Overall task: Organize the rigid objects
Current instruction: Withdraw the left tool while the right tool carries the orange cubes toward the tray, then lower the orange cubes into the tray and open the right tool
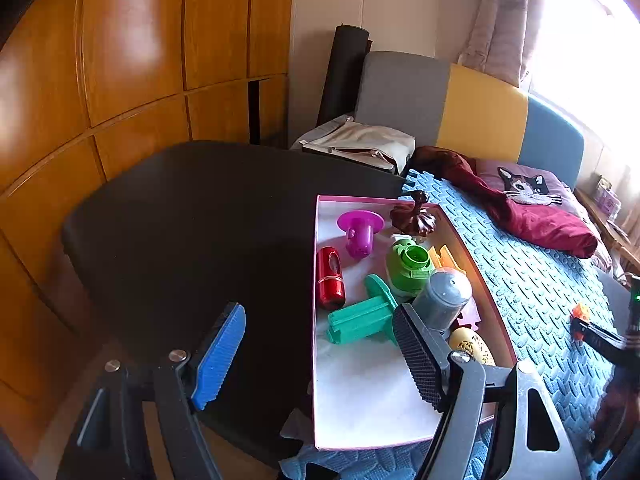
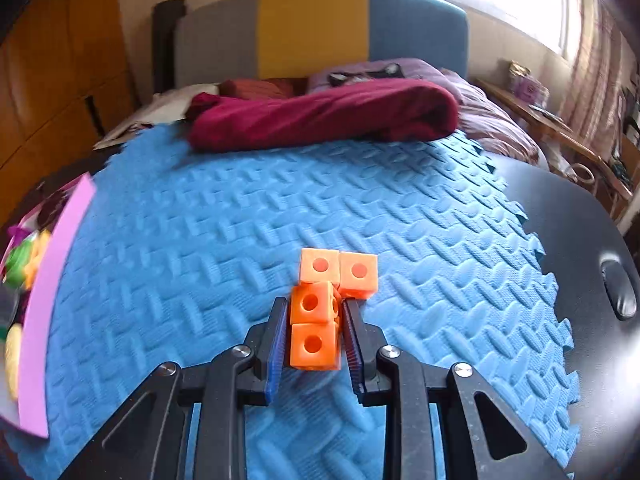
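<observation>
Right gripper (image 2: 314, 344): fingers closed against the two sides of an orange cube block (image 2: 320, 316), holding it just above the blue foam mat (image 2: 248, 224).
Orange cube block: four linked cubes, each with a round hole; the near two sit between the pads, the far two stick out ahead.
Left gripper (image 1: 320, 356): jaws spread wide, nothing between them, held over the near end of the pink-rimmed tray (image 1: 360, 408).
Tray contents: red cylinder (image 1: 330, 278), magenta flanged piece (image 1: 360, 232), teal flanged piece (image 1: 362, 316), green round piece (image 1: 408, 266), grey shaker (image 1: 442, 298), brown figurine (image 1: 414, 216) (others partly hidden).
Tray position: on the mat's left edge, beside the black tabletop (image 1: 192, 216).
</observation>
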The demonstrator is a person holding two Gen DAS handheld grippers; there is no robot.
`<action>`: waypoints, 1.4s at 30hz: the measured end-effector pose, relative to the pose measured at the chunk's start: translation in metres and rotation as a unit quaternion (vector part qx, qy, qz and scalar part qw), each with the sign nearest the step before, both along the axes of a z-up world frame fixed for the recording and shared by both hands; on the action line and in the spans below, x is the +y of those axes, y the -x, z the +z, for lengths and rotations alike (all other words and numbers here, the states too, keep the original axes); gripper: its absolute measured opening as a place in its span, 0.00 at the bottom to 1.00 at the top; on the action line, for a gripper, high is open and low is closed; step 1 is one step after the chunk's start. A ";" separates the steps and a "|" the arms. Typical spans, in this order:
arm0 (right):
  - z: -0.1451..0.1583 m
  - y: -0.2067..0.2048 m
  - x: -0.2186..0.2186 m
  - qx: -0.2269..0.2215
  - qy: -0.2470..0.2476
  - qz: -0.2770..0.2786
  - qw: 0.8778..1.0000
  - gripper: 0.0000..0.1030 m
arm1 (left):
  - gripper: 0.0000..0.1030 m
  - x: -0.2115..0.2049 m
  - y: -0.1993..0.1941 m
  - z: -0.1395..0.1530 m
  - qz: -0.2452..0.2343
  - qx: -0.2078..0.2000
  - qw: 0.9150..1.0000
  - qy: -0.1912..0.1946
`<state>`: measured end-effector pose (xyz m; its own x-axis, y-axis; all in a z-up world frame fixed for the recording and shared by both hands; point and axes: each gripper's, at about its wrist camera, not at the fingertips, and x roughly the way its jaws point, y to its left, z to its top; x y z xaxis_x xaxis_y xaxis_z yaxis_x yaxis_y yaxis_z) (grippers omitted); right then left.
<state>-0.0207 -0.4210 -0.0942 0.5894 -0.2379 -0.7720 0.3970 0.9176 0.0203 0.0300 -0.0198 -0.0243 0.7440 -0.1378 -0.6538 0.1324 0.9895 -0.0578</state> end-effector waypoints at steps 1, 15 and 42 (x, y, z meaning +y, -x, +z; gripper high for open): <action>0.000 -0.001 0.003 0.003 0.007 0.004 1.000 0.25 | 0.75 0.000 0.000 0.000 0.000 0.000 1.000 -0.001; 0.004 0.004 0.014 -0.006 0.012 0.004 1.000 0.25 | 0.74 0.005 0.004 0.002 0.003 -0.006 1.000 -0.002; 0.057 -0.025 0.282 -0.045 -0.059 0.379 0.923 0.25 | 0.74 0.056 -0.010 -0.003 0.077 -0.001 0.997 0.017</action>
<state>0.0040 -0.1392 -0.0372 0.6155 0.3507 -0.7058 -0.3650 0.9206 0.1391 0.0396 0.0358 -0.0274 0.7591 -0.0440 -0.6495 -0.0206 0.9956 -0.0915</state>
